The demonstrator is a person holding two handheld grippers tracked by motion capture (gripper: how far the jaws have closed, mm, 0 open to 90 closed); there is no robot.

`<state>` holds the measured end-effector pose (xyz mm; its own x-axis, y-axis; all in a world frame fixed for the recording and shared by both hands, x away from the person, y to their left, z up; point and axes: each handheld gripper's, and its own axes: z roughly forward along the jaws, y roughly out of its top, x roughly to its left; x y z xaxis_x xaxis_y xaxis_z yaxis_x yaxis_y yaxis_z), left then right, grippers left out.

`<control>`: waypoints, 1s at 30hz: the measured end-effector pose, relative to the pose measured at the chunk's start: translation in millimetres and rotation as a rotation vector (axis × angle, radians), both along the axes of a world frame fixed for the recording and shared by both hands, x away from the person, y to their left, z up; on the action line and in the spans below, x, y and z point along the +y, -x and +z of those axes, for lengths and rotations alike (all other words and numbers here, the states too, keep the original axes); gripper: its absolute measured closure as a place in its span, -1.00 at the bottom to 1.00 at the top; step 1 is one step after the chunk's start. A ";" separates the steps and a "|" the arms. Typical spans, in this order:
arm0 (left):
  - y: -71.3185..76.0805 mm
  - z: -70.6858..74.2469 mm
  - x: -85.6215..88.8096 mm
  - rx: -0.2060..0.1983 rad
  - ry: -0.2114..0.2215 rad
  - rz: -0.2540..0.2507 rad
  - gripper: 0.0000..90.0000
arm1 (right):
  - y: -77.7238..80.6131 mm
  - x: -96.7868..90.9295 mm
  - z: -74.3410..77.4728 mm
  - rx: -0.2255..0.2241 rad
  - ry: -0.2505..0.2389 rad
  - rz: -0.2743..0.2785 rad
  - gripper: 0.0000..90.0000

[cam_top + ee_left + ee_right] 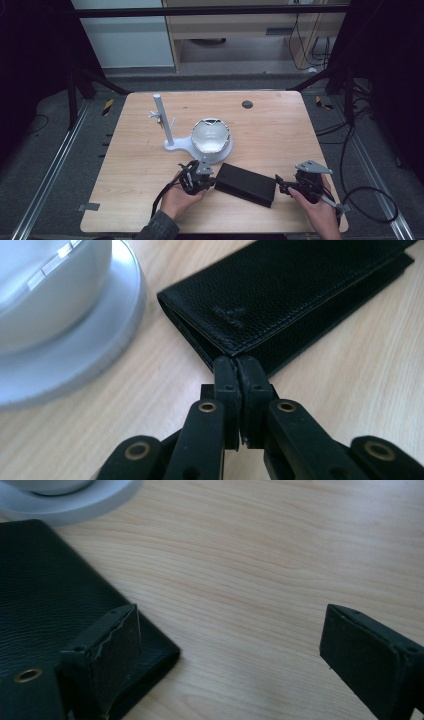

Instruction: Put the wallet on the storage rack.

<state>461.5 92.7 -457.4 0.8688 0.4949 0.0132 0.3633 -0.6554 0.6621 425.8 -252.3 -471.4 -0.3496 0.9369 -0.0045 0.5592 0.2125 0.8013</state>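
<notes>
High view: black wallet (246,184) lying flat near the front of the table (280,130), just in front of the white lamp base (212,142); my left tongs (206,181) meeting its left end, my right tongs (281,187) hovering at its right end

Left gripper view: my left tongs pressed together, pinching the wallet's (295,295) near corner at the fold

Right gripper view: my right tongs (230,645) standing spread, one pad over the wallet's (45,595) corner, nothing pinched

Step, as I am judging it: anchoring one end while setting up the other. Next: bringing the right tongs squarely onto an edge before squeezing, possibly for opening the flap
</notes>
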 end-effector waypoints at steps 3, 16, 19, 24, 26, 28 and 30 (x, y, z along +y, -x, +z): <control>-6.0 3.8 -2.6 -0.009 0.025 -0.004 0.94 | 9.7 6.9 11.8 -0.005 0.017 0.036 -0.75; -18.0 14.4 -15.9 -0.046 0.007 -0.055 0.94 | 26.3 27.6 49.3 0.000 0.051 0.175 -0.57; -23.1 16.1 -17.6 -0.043 0.005 -0.059 0.94 | 24.8 29.8 53.8 -0.005 0.070 0.192 -0.44; -27.0 15.2 -20.5 -0.038 0.000 -0.066 0.92 | 20.3 37.1 60.3 0.022 0.073 0.247 -0.41; -28.2 14.6 -21.7 -0.035 -0.003 -0.069 0.92 | 18.6 41.1 62.7 0.031 0.077 0.270 -0.44; -29.4 14.6 -22.6 -0.037 0.003 -0.066 0.91 | 15.3 45.5 64.1 0.045 0.096 0.305 -0.50; -30.1 15.8 -23.3 -0.040 -0.001 -0.069 0.91 | 14.3 46.3 64.2 0.053 0.101 0.310 -0.52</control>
<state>491.6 69.5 -441.6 0.8997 0.4338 0.0484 0.2908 -0.6784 0.6747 411.4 -206.0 -407.2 -0.6206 0.7814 -0.0658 0.4956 0.4559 0.7393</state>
